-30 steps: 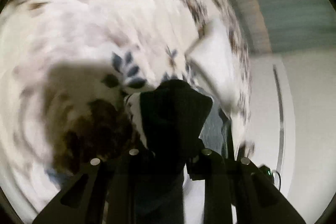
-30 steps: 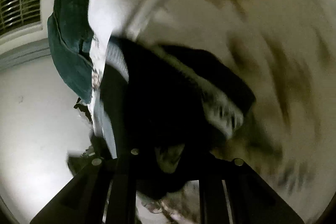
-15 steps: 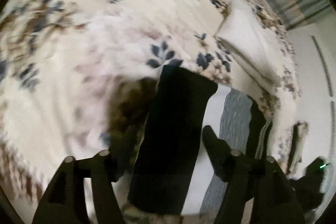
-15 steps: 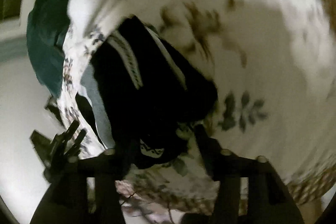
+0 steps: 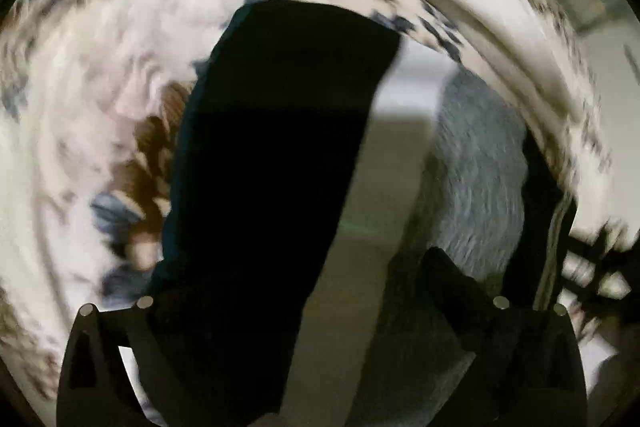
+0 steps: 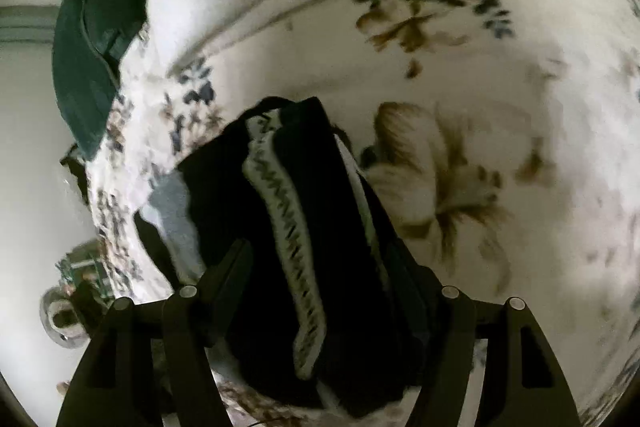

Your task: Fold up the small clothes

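Observation:
A small black garment [image 5: 280, 163] with white and grey stripes [image 5: 476, 187] lies folded on the floral bedspread [image 5: 100, 75]. In the right wrist view the same garment [image 6: 320, 247] shows a white zigzag-patterned band [image 6: 288, 239] along its fold. My left gripper [image 5: 292, 291] is open, its fingers spread on either side of the black part. My right gripper [image 6: 320, 271] is open too, its fingers standing on either side of the garment's near end. Neither gripper holds any cloth.
A dark green cushion [image 6: 96, 39] lies at the bed's far left edge. A white folded cloth or pillow [image 5: 500, 39] lies beyond the garment. The bed's edge and pale floor [image 6: 24, 147] show at the left, with small objects [image 6: 68, 299] on the floor.
Both grippers have opened and let go of the garment, which now lies flat on the bed. The left camera has moved closer over it.

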`<state>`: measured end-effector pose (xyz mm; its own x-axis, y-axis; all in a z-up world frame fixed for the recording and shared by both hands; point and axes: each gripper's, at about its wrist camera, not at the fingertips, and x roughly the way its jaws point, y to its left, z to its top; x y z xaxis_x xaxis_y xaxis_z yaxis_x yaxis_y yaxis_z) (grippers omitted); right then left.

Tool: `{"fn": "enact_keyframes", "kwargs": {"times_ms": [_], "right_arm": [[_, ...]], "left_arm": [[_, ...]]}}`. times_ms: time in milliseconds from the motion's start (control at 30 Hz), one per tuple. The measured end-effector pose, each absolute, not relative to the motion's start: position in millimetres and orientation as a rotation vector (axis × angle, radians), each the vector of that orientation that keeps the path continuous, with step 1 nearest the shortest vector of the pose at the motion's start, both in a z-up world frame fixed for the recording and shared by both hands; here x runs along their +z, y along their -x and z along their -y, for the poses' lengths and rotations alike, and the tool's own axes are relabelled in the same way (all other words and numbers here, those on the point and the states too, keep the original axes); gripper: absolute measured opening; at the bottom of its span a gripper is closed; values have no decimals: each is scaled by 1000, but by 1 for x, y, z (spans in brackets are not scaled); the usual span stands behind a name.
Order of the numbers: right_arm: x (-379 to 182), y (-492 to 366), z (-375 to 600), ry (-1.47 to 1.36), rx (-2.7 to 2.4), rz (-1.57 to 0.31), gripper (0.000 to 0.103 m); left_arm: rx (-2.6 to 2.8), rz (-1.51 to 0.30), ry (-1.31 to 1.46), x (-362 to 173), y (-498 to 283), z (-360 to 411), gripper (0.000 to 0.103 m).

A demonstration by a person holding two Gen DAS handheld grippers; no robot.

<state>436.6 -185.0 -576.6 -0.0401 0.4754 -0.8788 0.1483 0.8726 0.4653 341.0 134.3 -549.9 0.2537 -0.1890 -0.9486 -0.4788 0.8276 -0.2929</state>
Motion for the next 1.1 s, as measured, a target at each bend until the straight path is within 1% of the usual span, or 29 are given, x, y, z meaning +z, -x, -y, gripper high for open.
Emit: {"fn": "enact_keyframes", "kwargs": {"times_ms": [100,267,467,700,867,900,933,967,1000,1033,1100], "right_arm": [[-591,-443,176,-460,301,-1635,71],[-597,-441,169,-421,315,-1648,71],[-595,-437,171,-410,313,-1646,70],[-594,-438,175,-412,311,-1628,60],[-597,-442,167,-392,327,-1629,59],[-598,-443,165,-391,334,-1631,55],[-599,-443,162,-386,342,-1631,45],[-599,-444,158,-382,355,-1623,37],[-598,-444,156,-377,361,-1615,23],[-593,-445,153,-351,353,-1593,13],[-579,-446,151,-316,333,-1534,9]], "left_arm": [[257,-1312,726,-556,-347,-146,103],[304,-1329,651,-555,-357,-136,103],[311,-1310,648,-556,-357,-133,103],[305,-1306,649,-554,-348,-129,103],[286,-1300,685,-554,-343,-139,103],[292,-1291,707,-556,-345,-143,103],[297,-1293,723,-558,-346,-147,103],[299,-1296,719,-556,-348,-147,103],[296,-1307,695,-553,-349,-146,103],[292,-1315,662,-548,-349,-143,103],[295,-1316,601,-537,-348,-142,103]]}}
